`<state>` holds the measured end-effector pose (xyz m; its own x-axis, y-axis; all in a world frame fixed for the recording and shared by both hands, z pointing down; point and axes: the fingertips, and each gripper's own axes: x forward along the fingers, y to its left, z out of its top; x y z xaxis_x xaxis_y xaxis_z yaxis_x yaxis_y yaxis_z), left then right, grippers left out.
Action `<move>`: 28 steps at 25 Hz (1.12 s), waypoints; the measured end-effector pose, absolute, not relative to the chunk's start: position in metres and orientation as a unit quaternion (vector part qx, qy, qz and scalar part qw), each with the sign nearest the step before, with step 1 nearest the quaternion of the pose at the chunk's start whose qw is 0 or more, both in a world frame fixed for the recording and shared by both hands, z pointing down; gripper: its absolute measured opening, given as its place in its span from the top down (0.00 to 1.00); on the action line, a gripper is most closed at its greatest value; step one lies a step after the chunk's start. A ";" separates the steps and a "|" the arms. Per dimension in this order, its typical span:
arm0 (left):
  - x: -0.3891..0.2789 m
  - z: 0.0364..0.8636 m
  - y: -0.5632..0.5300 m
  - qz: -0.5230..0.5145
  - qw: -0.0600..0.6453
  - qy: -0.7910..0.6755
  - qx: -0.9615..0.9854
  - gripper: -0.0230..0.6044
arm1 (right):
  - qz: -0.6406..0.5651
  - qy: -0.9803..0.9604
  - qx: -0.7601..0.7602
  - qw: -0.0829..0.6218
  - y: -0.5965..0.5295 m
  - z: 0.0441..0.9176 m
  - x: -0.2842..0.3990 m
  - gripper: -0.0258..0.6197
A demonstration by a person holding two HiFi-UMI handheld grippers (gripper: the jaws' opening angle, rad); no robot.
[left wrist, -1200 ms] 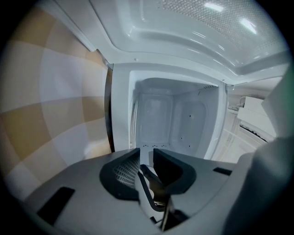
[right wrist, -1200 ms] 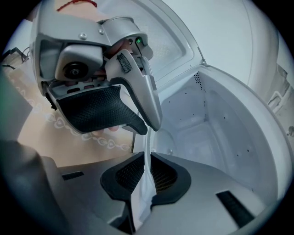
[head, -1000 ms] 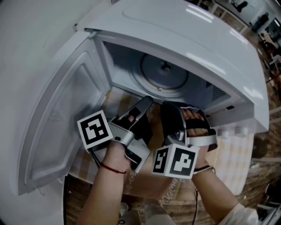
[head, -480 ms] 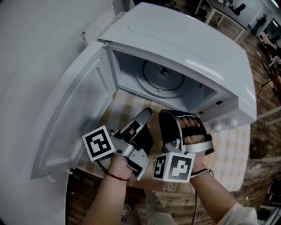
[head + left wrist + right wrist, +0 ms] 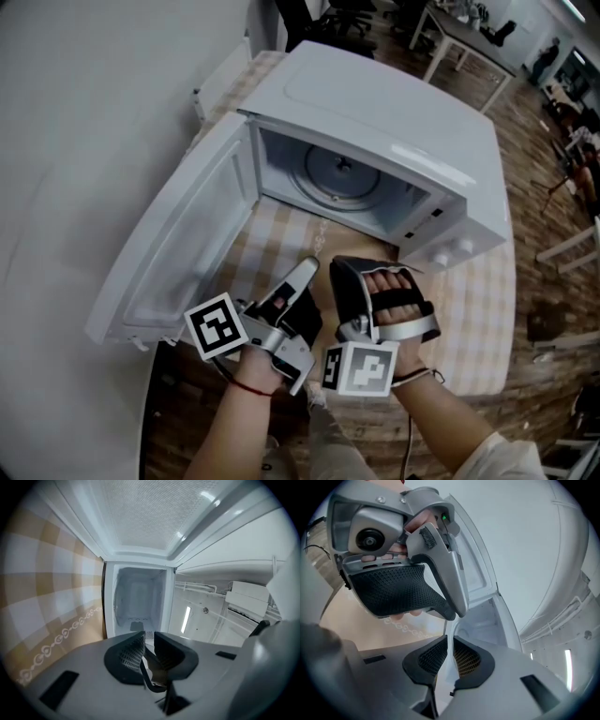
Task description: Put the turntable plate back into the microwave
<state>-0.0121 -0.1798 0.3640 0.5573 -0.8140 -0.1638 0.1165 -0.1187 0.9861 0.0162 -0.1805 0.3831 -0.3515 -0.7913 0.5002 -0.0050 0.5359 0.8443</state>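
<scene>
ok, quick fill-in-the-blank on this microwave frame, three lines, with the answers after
1. The door of the microwave stands ___.
2. The turntable plate lies ___ the microwave's cavity.
3. In the head view, the door hangs at the microwave's ___ side.

Missing words: open; inside; left.
</scene>
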 end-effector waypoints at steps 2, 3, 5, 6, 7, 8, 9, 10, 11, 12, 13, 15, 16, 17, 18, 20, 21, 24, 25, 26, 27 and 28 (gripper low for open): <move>-0.016 0.358 -0.171 -0.387 0.603 -0.271 0.643 0.87 | -0.397 -0.721 0.278 0.496 -0.171 0.379 0.014 0.87; -0.017 0.355 -0.166 -0.388 0.602 -0.271 0.643 0.87 | -0.397 -0.721 0.278 0.496 -0.165 0.377 0.012 0.87; -0.021 0.351 -0.154 -0.388 0.602 -0.272 0.643 0.87 | -0.399 -0.721 0.275 0.495 -0.153 0.374 0.009 0.87; -0.023 0.349 -0.148 -0.387 0.602 -0.273 0.643 0.87 | -0.400 -0.721 0.272 0.496 -0.147 0.373 0.008 0.87; -0.025 0.346 -0.141 -0.387 0.602 -0.274 0.643 0.87 | -0.400 -0.722 0.270 0.496 -0.141 0.371 0.006 0.87; -0.027 0.344 -0.135 -0.386 0.601 -0.275 0.643 0.87 | -0.400 -0.722 0.269 0.496 -0.135 0.368 0.005 0.87; -0.029 0.341 -0.129 -0.386 0.601 -0.276 0.643 0.87 | -0.401 -0.722 0.268 0.497 -0.130 0.365 0.003 0.87; -0.031 0.338 -0.123 -0.387 0.601 -0.277 0.642 0.87 | -0.402 -0.721 0.266 0.497 -0.124 0.362 0.002 0.87; -0.033 0.335 -0.117 -0.388 0.601 -0.277 0.642 0.87 | -0.403 -0.721 0.264 0.498 -0.118 0.358 0.001 0.87; -0.034 0.332 -0.111 -0.389 0.601 -0.277 0.642 0.88 | -0.403 -0.721 0.263 0.498 -0.112 0.355 0.000 0.87; -0.035 0.329 -0.105 -0.390 0.600 -0.276 0.642 0.88 | -0.403 -0.722 0.262 0.497 -0.106 0.352 -0.001 0.87; -0.035 0.322 -0.092 -0.392 0.601 -0.274 0.641 0.88 | -0.404 -0.723 0.260 0.497 -0.093 0.346 -0.003 0.87; -0.036 0.320 -0.086 -0.394 0.601 -0.273 0.639 0.88 | -0.405 -0.722 0.258 0.497 -0.087 0.343 -0.003 0.87; -0.036 0.317 -0.080 -0.397 0.602 -0.272 0.637 0.88 | -0.407 -0.722 0.257 0.498 -0.081 0.340 -0.004 0.87; -0.036 0.314 -0.073 -0.399 0.603 -0.271 0.636 0.88 | -0.408 -0.721 0.255 0.499 -0.075 0.337 -0.004 0.87; -0.035 0.307 -0.060 -0.399 0.604 -0.269 0.635 0.88 | -0.412 -0.720 0.251 0.499 -0.062 0.330 -0.005 0.87; -0.034 0.304 -0.053 -0.399 0.604 -0.268 0.636 0.89 | -0.412 -0.721 0.249 0.498 -0.056 0.326 -0.005 0.87; -0.035 0.296 -0.034 -0.395 0.606 -0.270 0.636 0.89 | -0.414 -0.721 0.249 0.497 -0.035 0.320 -0.006 0.87; -0.036 0.293 -0.028 -0.395 0.605 -0.270 0.636 0.89 | -0.414 -0.721 0.250 0.496 -0.028 0.321 -0.005 0.87; -0.037 0.290 -0.022 -0.395 0.604 -0.270 0.637 0.89 | -0.416 -0.720 0.250 0.495 -0.022 0.321 -0.005 0.87; -0.037 0.287 -0.016 -0.395 0.603 -0.270 0.638 0.89 | -0.419 -0.719 0.247 0.496 -0.015 0.317 -0.005 0.87; -0.037 0.285 -0.009 -0.394 0.603 -0.268 0.639 0.89 | -0.422 -0.718 0.245 0.497 -0.009 0.312 -0.005 0.87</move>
<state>-0.0371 -0.0092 0.2846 0.5459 -0.8184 -0.1795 0.1317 -0.1278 0.9830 -0.0054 -0.0088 0.3119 -0.3858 -0.7705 0.5075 0.0681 0.5248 0.8485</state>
